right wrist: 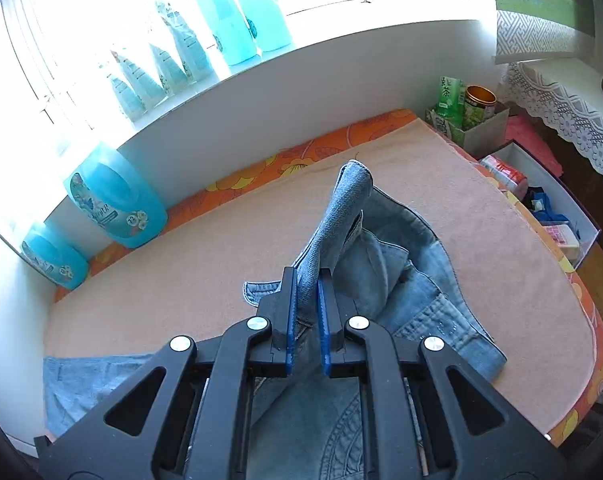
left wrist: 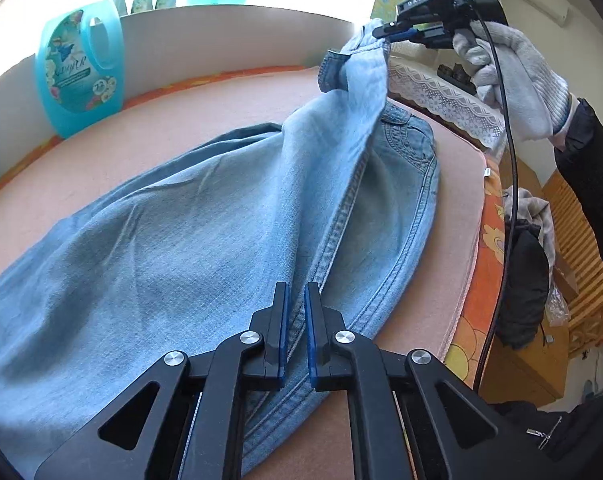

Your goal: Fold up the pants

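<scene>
Denim fills both grips: the right gripper (right wrist: 305,280) pinches a raised waistband corner of the light-blue jeans (left wrist: 205,216), while the left gripper (left wrist: 296,296), nearly closed, seems to nip a seam nearer. Jeans lie rumpled on the pink padded table (left wrist: 149,128); folding looks barely begun.

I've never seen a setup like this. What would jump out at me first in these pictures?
Probably the light blue jeans sprawled over the pink table cover, one end pinched and lifted by the right gripper in a gloved hand. Next, the turquoise detergent bottle standing at the table's far left edge by the bright window.
</scene>
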The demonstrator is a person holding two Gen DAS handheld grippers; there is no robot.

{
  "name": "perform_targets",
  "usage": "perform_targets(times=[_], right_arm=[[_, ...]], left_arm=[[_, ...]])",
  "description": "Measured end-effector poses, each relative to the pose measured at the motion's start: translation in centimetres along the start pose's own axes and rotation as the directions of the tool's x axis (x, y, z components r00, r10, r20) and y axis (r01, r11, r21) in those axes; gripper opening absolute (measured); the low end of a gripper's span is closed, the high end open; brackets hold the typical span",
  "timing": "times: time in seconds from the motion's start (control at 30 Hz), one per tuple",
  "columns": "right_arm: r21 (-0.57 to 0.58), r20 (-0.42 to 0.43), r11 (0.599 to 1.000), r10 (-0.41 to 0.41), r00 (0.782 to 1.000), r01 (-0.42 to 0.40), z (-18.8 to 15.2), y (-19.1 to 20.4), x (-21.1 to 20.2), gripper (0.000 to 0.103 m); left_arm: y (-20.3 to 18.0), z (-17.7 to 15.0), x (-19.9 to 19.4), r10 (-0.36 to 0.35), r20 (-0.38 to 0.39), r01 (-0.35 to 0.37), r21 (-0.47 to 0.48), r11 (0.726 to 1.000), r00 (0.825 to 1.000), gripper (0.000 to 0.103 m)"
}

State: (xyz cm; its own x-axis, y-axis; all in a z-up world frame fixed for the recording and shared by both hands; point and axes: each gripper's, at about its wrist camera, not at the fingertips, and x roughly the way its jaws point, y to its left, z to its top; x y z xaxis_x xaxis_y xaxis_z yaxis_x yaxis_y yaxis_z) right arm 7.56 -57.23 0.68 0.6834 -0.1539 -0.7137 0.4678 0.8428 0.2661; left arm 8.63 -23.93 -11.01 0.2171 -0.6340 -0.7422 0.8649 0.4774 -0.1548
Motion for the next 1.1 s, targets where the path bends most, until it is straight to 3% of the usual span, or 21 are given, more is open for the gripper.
perform_targets(times=[0.13, 0.33, 0.47, 0.6, 0.67, 0.73, 0.8, 0.87, 1.03, 1.1], right_arm=[[0.084, 0.025, 0.996, 0.021, 0.999, -0.023, -2.9, -4.5, -1.9, 0.010], [0.261, -0.002, 0.964, 0.050, 0.999, -0.048, -8.5, -11.7, -1.1, 0.010], [0.260, -0.064, 0.965, 0.041, 0.997, -0.023, -11.9, -13.8, 0.8, 0.010], [0.323, -0.005, 0.938, 0.132, 0.991, -0.123, -12.6, -15.8, 0.4, 0.012], [0.342, 0.025, 0.935, 0.096, 0.995, -0.099, -12.3, -16.5, -0.3, 0.024], [0.374, 0.062, 0.923, 0.074, 0.995, -0.092, -12.0, -17.7, -1.0, 0.029], [0.395, 0.050, 0.916, 0.058, 0.997, -0.073, -11.9, -18.5, -0.9, 0.034], [0.397, 0.036, 0.916, 0.052, 0.998, -0.062, -12.0, -18.8, -0.5, 0.045], [0.392, 0.004, 0.916, 0.094, 0.996, -0.088, -12.3, -18.4, 1.5, 0.051], [0.400, 0.029, 0.910, 0.112, 0.993, -0.114, -12.4, -18.2, 2.0, 0.052]], left_arm=[[-1.0, -0.2, -0.1, 0.015, -0.001, -0.015, 0.032, 0.999, 1.000, 0.006], [-2.6, -0.3, -0.2, 0.057, 0.001, -0.057, 0.106, 0.993, 0.998, 0.006], [-3.2, 0.1, 0.0, 0.063, -0.001, -0.062, 0.122, 0.991, 0.998, 0.006], [-3.7, 0.6, 0.4, 0.073, -0.007, -0.071, 0.139, 0.988, 0.997, 0.006], [-3.8, 0.6, 0.6, 0.076, -0.008, -0.074, 0.140, 0.987, 0.997, 0.006], [-3.8, 0.5, 0.8, 0.078, -0.010, -0.076, 0.138, 0.987, 0.997, 0.006], [-3.7, 0.6, 0.9, 0.077, -0.015, -0.075, 0.131, 0.989, 0.997, 0.006], [-3.7, 0.6, 1.1, 0.079, -0.018, -0.076, 0.128, 0.989, 0.997, 0.006], [-3.3, 0.6, 0.7, 0.080, -0.010, -0.078, 0.111, 0.991, 0.997, 0.006], [-3.0, 0.5, 0.1, 0.082, -0.001, -0.081, 0.106, 0.991, 0.997, 0.006]])
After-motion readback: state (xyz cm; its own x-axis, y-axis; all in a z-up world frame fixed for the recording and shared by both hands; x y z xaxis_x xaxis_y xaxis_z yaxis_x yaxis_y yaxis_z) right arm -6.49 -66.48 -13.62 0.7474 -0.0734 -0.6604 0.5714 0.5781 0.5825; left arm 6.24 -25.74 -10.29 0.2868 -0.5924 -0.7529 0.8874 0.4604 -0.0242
